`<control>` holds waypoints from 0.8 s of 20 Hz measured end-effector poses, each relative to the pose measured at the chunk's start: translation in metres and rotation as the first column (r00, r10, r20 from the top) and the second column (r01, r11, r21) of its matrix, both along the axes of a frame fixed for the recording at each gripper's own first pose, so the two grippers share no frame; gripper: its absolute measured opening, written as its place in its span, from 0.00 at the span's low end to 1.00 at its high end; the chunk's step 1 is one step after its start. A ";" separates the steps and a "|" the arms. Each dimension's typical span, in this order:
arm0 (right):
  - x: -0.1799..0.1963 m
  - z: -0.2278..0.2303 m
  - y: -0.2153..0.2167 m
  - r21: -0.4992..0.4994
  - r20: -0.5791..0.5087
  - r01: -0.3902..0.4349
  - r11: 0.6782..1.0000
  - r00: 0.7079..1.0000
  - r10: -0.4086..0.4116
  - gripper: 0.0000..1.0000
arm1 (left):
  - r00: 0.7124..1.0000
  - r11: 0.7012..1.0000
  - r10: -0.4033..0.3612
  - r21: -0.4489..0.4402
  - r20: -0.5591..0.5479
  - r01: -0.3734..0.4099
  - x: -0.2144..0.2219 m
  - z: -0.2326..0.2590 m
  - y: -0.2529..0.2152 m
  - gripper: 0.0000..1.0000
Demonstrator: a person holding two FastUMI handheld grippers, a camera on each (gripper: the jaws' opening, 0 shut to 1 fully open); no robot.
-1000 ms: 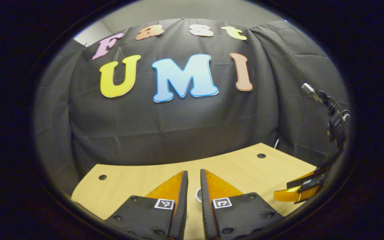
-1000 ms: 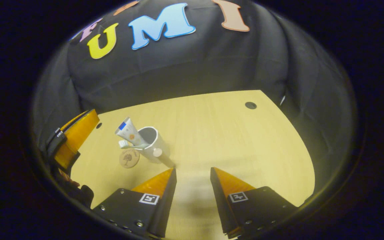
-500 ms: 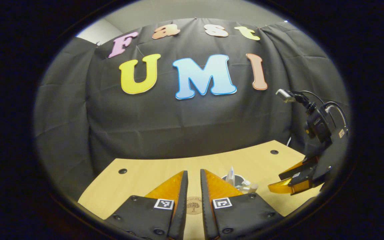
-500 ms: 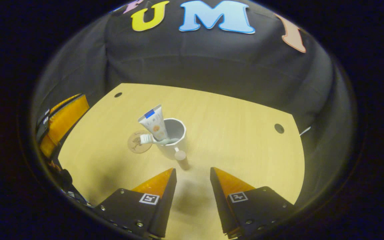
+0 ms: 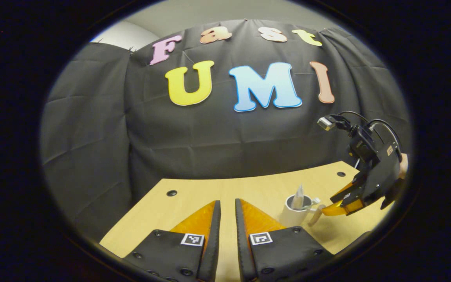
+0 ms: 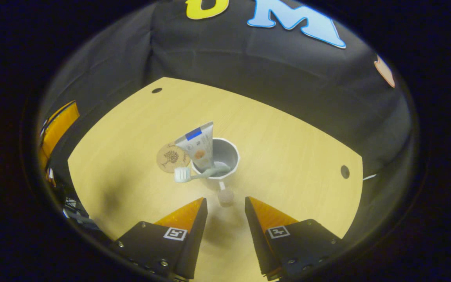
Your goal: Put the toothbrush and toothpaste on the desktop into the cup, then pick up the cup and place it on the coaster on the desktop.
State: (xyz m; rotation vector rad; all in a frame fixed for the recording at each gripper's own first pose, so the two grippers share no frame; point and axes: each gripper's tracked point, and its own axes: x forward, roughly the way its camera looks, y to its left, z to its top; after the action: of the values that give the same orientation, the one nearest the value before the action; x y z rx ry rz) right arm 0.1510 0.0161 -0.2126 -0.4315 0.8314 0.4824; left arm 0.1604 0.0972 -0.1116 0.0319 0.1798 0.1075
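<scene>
In the right gripper view, the cup [image 6: 219,162] is seen from above, standing on the light wooden desktop [image 6: 288,137] with the toothpaste [image 6: 200,143] upright inside it and the toothbrush [image 6: 194,174] laid across its rim, bristle head hanging out toward the coaster [image 6: 170,157]. The round wooden coaster lies flat just beside the cup, on the side away from the handle [image 6: 224,194]; whether they touch cannot be told. The right gripper [image 6: 225,205] is held just above the handle's knob with its jaws spread apart, nothing between them. In the left gripper view, the same cup [image 5: 296,211] is seen from the side, low and to the right, with the toothpaste's tip [image 5: 299,196] rising above the rim; the right gripper [image 5: 337,209] is seen there close to the handle. The left gripper [image 5: 227,213] is held over bare desktop [image 5: 194,196], well apart from the cup, its jaws drawn nearly together with only a narrow slit and nothing gripped.
</scene>
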 end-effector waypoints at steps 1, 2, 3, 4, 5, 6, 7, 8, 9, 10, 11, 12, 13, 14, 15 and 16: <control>0.002 -0.003 0.001 -0.012 -0.016 -0.013 1.000 1.000 0.013 0.60 | 1.000 1.000 0.009 -0.002 -0.003 -0.009 -0.003 0.000 0.005 0.28; 0.005 -0.006 0.003 -0.022 -0.029 -0.023 0.999 0.999 0.023 0.59 | 1.000 1.000 0.016 -0.004 -0.006 -0.016 -0.007 0.000 0.009 0.26; 0.009 -0.009 0.003 -0.037 -0.046 -0.035 0.999 0.998 0.033 0.59 | 1.000 1.000 0.017 -0.007 -0.009 -0.017 -0.011 -0.001 0.012 0.26; 0.011 -0.013 0.003 -0.057 -0.060 -0.045 0.997 0.997 0.042 0.60 | 1.000 1.000 0.021 -0.007 -0.013 -0.021 -0.014 -0.002 0.015 0.28; 0.013 -0.016 0.004 -0.075 -0.077 -0.059 0.995 0.996 0.053 0.59 | 1.000 1.000 0.025 -0.009 -0.016 -0.025 -0.017 -0.003 0.018 0.30; 0.014 -0.019 0.005 -0.086 -0.091 -0.069 0.994 0.994 0.062 0.59 | 0.999 0.999 0.032 -0.010 -0.019 -0.032 -0.020 -0.003 0.020 0.31; 0.015 -0.020 0.006 -0.095 -0.111 -0.078 0.992 0.992 0.067 0.60 | 0.999 0.999 0.036 -0.012 -0.022 -0.036 -0.021 -0.003 0.022 0.31; 0.015 -0.023 0.008 -0.098 -0.125 -0.085 0.992 0.990 0.072 0.60 | 0.999 0.999 0.041 -0.015 -0.027 -0.041 -0.023 -0.005 0.023 0.31; 0.016 -0.024 0.011 -0.103 -0.136 -0.095 0.990 0.987 0.081 0.60 | 0.998 0.999 0.046 -0.016 -0.031 -0.047 -0.023 -0.006 0.024 0.28; 0.018 -0.026 0.012 -0.111 -0.139 -0.103 0.988 0.986 0.088 0.59 | 0.998 0.998 0.054 -0.016 -0.034 -0.054 -0.025 -0.007 0.025 0.26; 0.021 -0.025 0.012 -0.124 -0.142 -0.113 0.986 0.985 0.095 0.60 | 0.998 0.998 0.060 -0.016 -0.037 -0.061 -0.026 -0.007 0.026 0.28; 0.022 -0.026 0.013 -0.133 -0.151 -0.121 0.984 0.983 0.100 0.60 | 0.997 0.998 0.068 -0.014 -0.039 -0.069 -0.028 -0.008 0.029 0.28; 0.024 -0.029 0.014 -0.140 -0.162 -0.126 0.982 0.982 0.103 0.59 | 0.996 0.997 0.074 -0.012 -0.039 -0.075 -0.031 -0.007 0.031 0.28; 0.025 -0.035 0.014 -0.146 -0.179 -0.125 0.981 0.979 0.099 0.59 | 0.996 0.997 0.081 -0.011 -0.039 -0.082 -0.033 -0.008 0.033 0.26; 0.027 -0.038 0.013 -0.145 -0.194 -0.121 0.982 0.977 0.092 0.60 | 0.995 0.996 0.088 -0.009 -0.041 -0.089 -0.034 -0.008 0.035 0.26; 0.030 -0.043 0.013 -0.149 -0.202 -0.115 0.982 0.976 0.083 0.59 | 0.994 0.995 0.097 -0.006 -0.042 -0.097 -0.036 -0.008 0.038 0.28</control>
State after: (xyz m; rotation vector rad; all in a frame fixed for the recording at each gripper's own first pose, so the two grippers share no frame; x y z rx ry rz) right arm 0.1808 0.0288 -0.2553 -0.5823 1.0458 0.5591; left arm 0.1249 0.1351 -0.1199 0.0170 0.2239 0.2029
